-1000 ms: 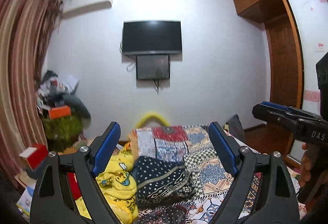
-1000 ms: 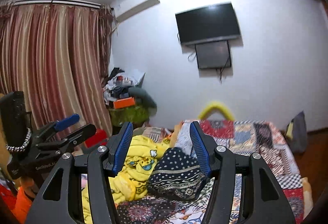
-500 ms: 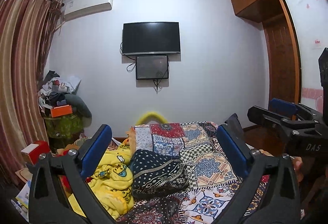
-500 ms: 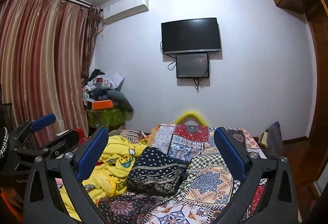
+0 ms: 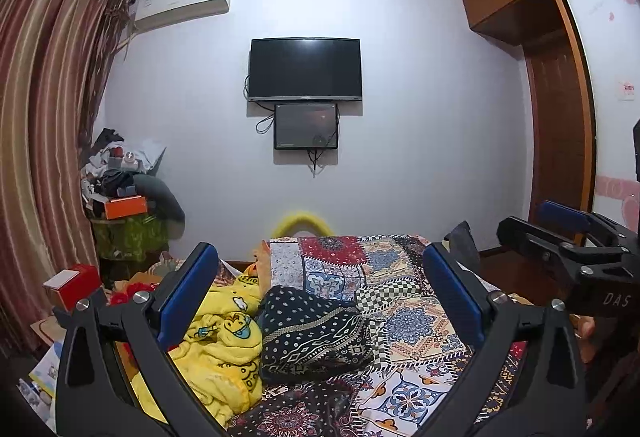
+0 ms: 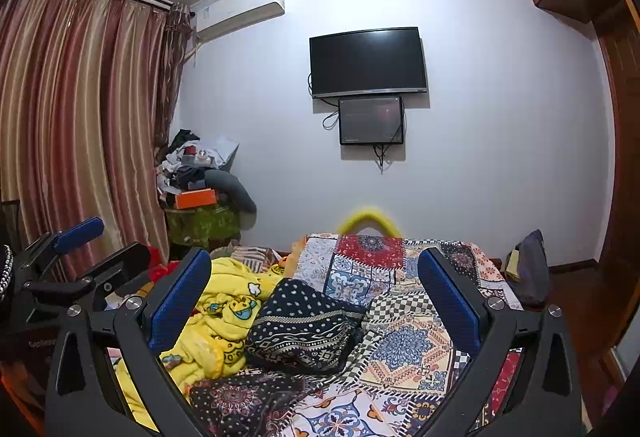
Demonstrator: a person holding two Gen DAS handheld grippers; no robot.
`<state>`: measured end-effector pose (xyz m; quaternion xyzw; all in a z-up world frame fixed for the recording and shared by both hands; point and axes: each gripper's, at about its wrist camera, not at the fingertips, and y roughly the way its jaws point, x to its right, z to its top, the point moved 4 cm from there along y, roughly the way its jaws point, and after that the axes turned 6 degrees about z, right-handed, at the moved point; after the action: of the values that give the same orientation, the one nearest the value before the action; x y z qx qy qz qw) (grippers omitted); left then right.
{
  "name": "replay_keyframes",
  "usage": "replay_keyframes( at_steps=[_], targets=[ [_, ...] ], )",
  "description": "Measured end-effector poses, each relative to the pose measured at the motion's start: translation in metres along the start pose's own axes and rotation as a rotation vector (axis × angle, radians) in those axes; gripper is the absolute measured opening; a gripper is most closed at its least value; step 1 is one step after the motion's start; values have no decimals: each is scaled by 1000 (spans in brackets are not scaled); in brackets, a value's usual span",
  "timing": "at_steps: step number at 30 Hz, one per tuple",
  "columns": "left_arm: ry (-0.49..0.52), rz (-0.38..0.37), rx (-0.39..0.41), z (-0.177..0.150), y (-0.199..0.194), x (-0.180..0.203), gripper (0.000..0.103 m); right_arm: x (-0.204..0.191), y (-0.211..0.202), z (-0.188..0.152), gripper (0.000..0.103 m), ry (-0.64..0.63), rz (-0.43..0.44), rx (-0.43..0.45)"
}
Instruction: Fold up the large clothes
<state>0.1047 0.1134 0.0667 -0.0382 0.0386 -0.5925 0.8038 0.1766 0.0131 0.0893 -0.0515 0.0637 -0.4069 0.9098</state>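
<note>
A dark patterned garment lies folded in a heap on the patchwork bedspread. It also shows in the right wrist view. A crumpled yellow cartoon-print garment lies to its left, also in the right wrist view. My left gripper is open and empty, held above the near part of the bed. My right gripper is open and empty too, level with it. Each gripper shows at the edge of the other's view: the right one and the left one.
A red-patterned cloth lies at the bed's near edge. A cluttered side table stands by the striped curtain on the left. A TV hangs on the far wall. A wooden wardrobe is on the right.
Both grippers opened wider, the right one from a narrow gap. Both views pulled back and levelled, so more of the room and bed shows.
</note>
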Motion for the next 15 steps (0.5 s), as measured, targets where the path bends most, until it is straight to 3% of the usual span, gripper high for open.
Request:
replay_keyframes(
  at_steps=[15],
  targets=[
    [-15,19,-30,-7,11,-6,103,1,-4,0,103,-8,-8,-12]
  ],
)
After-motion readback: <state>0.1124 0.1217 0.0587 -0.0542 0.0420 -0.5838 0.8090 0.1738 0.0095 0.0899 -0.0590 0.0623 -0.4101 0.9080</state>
